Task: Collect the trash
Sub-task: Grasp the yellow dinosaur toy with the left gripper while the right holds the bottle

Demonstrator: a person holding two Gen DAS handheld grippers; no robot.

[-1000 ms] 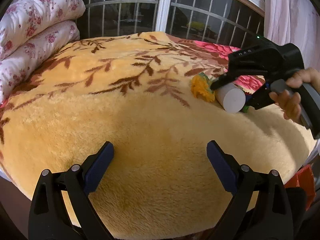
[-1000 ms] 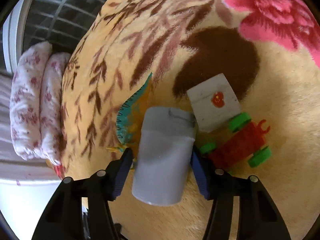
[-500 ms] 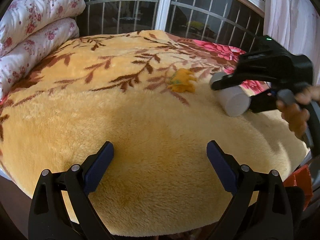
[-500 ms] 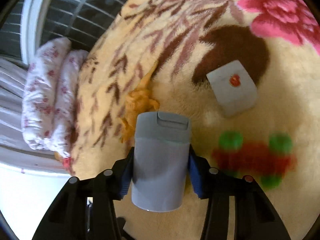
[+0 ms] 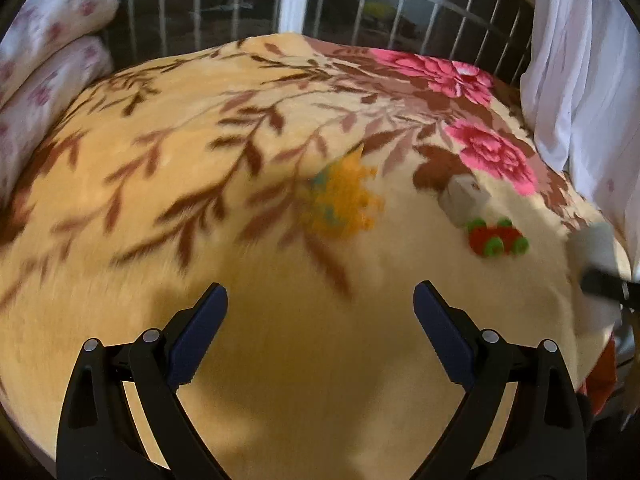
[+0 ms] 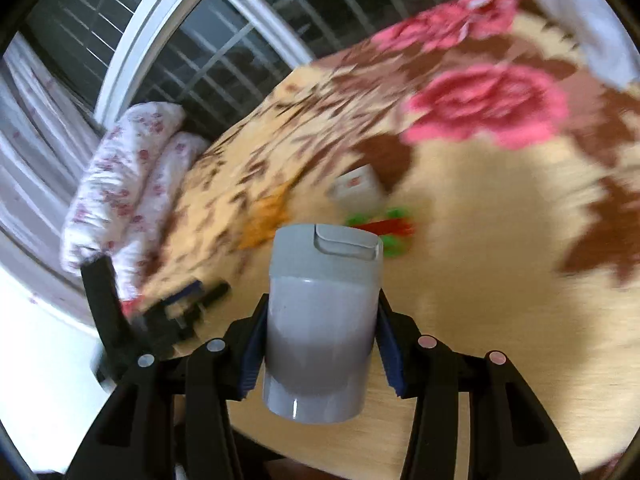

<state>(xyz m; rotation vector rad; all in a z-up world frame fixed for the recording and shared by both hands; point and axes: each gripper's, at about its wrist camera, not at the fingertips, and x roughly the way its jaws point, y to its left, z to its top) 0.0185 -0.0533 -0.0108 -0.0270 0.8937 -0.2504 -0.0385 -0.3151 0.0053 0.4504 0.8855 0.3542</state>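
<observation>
My right gripper (image 6: 320,344) is shut on a grey lidded cup (image 6: 320,320) and holds it above the bed's near edge; the cup also shows, blurred, at the right rim of the left wrist view (image 5: 596,248). My left gripper (image 5: 320,320) is open and empty over the yellow floral blanket (image 5: 200,160). On the blanket lie an orange toy dinosaur (image 5: 344,200), a small white box with a red mark (image 5: 464,196) and a red toy car with green wheels (image 5: 498,238). All three also show in the right wrist view: the dinosaur (image 6: 266,216), the box (image 6: 356,186), the car (image 6: 384,224).
Rolled floral quilts (image 5: 44,72) lie at the bed's left end. A barred window (image 5: 288,4) runs behind the bed and a white curtain (image 5: 580,72) hangs at the right. Something red (image 5: 600,364) sits beyond the bed's right edge.
My right gripper has lifted the grey cup off the blanket and pulled it back and right, away from the toys. The left gripper view has shifted right; it stays open.
</observation>
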